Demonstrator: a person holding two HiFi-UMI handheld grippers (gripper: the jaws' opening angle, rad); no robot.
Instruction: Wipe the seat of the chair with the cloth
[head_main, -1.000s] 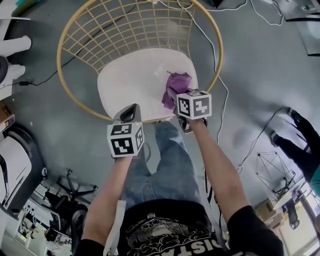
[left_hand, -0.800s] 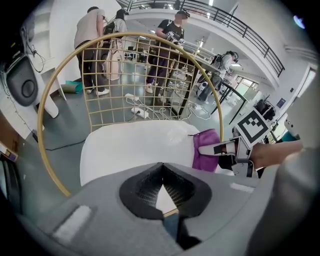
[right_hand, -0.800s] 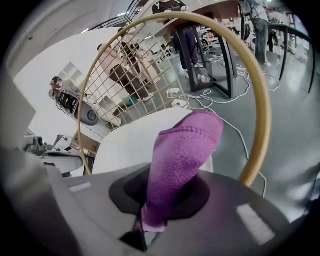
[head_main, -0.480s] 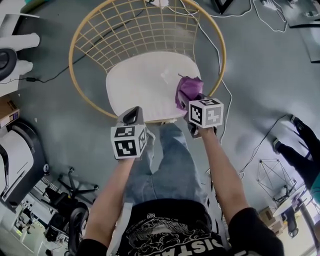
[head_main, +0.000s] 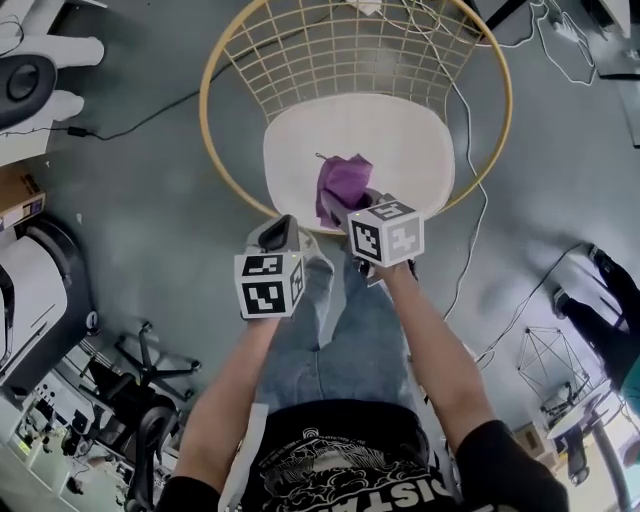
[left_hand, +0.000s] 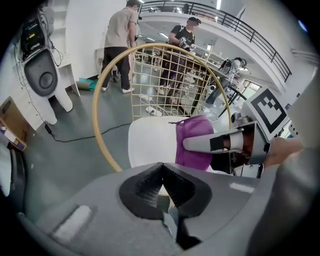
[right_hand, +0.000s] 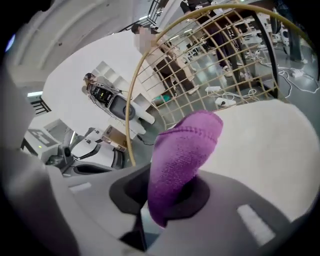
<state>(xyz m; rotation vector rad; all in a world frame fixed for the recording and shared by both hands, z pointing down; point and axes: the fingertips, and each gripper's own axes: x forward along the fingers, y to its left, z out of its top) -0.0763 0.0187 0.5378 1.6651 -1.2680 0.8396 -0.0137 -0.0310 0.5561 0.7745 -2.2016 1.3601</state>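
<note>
Cloth (head_main: 343, 184) pinched in right gripper (head_main: 350, 212), lengthwise toward backrest (head_main: 204, 98), left gripper (head_main: 279, 233) closed, empty

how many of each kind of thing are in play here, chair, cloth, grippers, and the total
chair: 1
purple cloth: 1
grippers: 2, left gripper and right gripper
total: 4
</note>
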